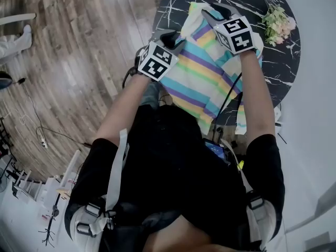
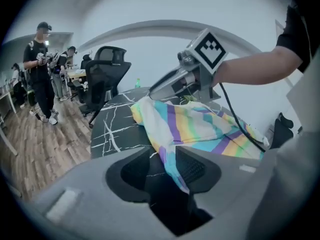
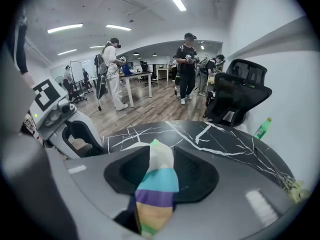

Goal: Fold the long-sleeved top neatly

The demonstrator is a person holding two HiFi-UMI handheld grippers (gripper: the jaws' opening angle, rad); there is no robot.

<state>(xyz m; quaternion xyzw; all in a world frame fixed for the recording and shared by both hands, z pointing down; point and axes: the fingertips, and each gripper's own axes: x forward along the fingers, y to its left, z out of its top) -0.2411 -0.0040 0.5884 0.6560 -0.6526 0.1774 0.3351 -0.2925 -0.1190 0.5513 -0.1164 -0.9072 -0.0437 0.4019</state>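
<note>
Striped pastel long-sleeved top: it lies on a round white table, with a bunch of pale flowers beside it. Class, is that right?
Not quite: the round table is black with white veins, as the head view shows. The striped pastel long-sleeved top does lie on it, pale flowers beside it.

On round table (image 1: 173,4): long-sleeved top (image 1: 205,67), near edge over table rim. Right of top: flowers (image 1: 277,22). At top's left edge: left gripper (image 1: 172,38); at far edge: right gripper (image 1: 212,10). Cloth between both pairs of jaws. Behind table: office chair (image 2: 105,74).
</note>
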